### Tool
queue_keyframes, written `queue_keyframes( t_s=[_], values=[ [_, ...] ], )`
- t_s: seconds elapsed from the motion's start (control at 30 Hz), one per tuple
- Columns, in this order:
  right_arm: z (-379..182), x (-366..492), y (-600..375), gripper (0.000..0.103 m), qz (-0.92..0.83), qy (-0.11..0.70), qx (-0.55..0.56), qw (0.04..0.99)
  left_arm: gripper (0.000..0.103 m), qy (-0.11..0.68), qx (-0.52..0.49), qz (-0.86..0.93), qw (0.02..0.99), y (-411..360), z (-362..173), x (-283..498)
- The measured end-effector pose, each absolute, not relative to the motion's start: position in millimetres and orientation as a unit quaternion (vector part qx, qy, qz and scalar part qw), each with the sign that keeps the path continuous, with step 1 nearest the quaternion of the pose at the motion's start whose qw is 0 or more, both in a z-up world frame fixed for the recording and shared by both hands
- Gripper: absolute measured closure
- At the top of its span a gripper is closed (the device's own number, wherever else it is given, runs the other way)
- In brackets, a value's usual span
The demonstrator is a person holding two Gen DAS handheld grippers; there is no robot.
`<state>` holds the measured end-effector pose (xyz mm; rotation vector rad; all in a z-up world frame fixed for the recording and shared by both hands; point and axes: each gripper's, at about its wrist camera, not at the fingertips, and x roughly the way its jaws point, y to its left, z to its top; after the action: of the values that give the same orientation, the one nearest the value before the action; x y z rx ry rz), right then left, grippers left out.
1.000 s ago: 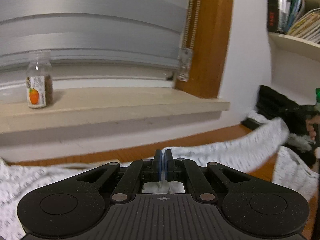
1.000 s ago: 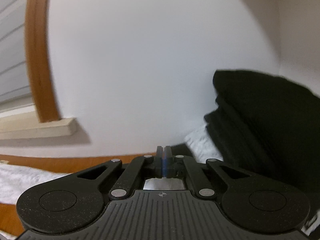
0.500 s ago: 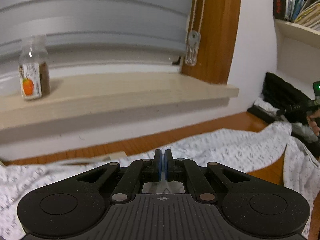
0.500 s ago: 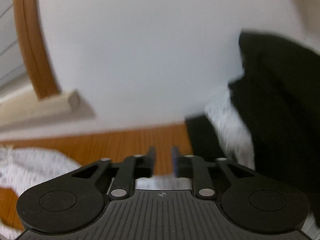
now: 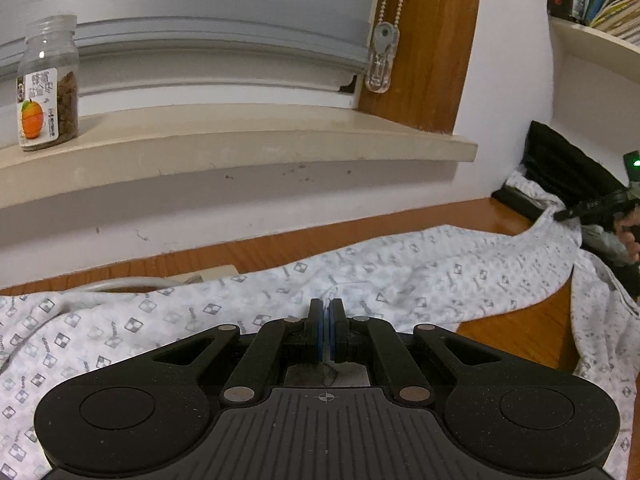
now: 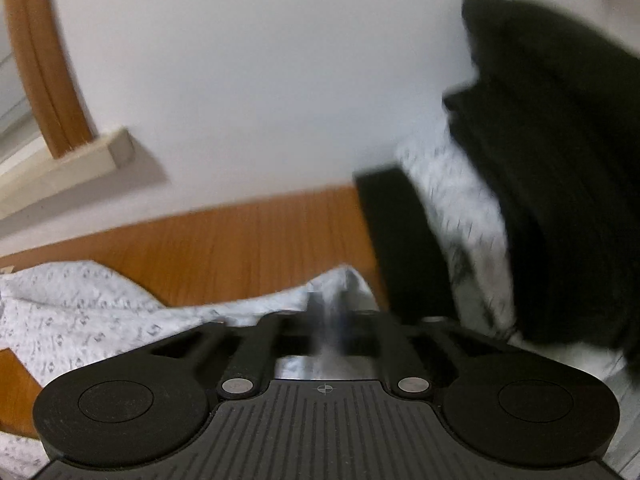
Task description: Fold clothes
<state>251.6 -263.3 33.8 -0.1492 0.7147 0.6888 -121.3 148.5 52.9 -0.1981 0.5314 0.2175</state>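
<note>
A white garment [image 5: 440, 272] with a small grey checked print lies spread over the wooden table [image 5: 516, 328]. My left gripper [image 5: 327, 312] is shut on a raised fold of it near the middle. At the far right of the left wrist view, my right gripper [image 5: 560, 216] touches the garment's lifted edge, with a hand [image 5: 630, 232] behind it. The right wrist view is blurred. There my right gripper [image 6: 329, 312] has its fingers close together with white cloth [image 6: 100, 308] between them.
A glass jar [image 5: 48, 84] stands on the window sill [image 5: 240, 136], and a blind cord pull [image 5: 380, 60] hangs by the wooden frame. A pile of black clothes [image 6: 560, 160] lies against the wall on the right. A white cable [image 5: 120, 284] lies at the back left.
My right gripper opened half a second ago and has now closed on the garment's edge. The garment has dropped lower and lies flatter. My left gripper stays shut on its fold.
</note>
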Motion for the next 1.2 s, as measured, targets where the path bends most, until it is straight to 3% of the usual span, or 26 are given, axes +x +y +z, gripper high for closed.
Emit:
queue_keyframes(
  t_s=[0.23,0.5,0.6,0.77,0.83,0.93,1.1,1.2],
  values=[
    [86,246,-243,0.099,0.299,0.201,-0.058,0.931,0.1,0.219,-0.083,0.15,0.961,158,80,-122],
    [168,233,-201,0.099,0.271,0.019,0.023,0.962,0.1,0.129,-0.074,0.166,0.975,167,161,-149],
    [179,215,-214,0.099,0.272,-0.029,0.034,0.961,0.1,0.123,-0.056,0.147,0.98,149,167,-164],
    [141,198,-256,0.099,0.272,0.022,-0.019,0.962,0.1,0.149,-0.063,0.101,0.982,123,138,-183],
    [115,201,-272,0.097,0.274,0.087,-0.047,0.956,0.1,0.183,-0.078,0.072,0.977,115,118,-184],
    [75,216,-289,0.088,0.269,0.203,-0.081,0.938,0.098,0.221,-0.094,0.059,0.969,111,98,-176],
    [53,223,-290,0.078,0.276,0.238,-0.066,0.929,0.097,0.226,-0.106,0.075,0.966,122,100,-167],
    [45,224,-273,0.075,0.312,0.254,-0.074,0.912,0.088,0.22,-0.094,0.094,0.966,132,105,-161]
  ],
)
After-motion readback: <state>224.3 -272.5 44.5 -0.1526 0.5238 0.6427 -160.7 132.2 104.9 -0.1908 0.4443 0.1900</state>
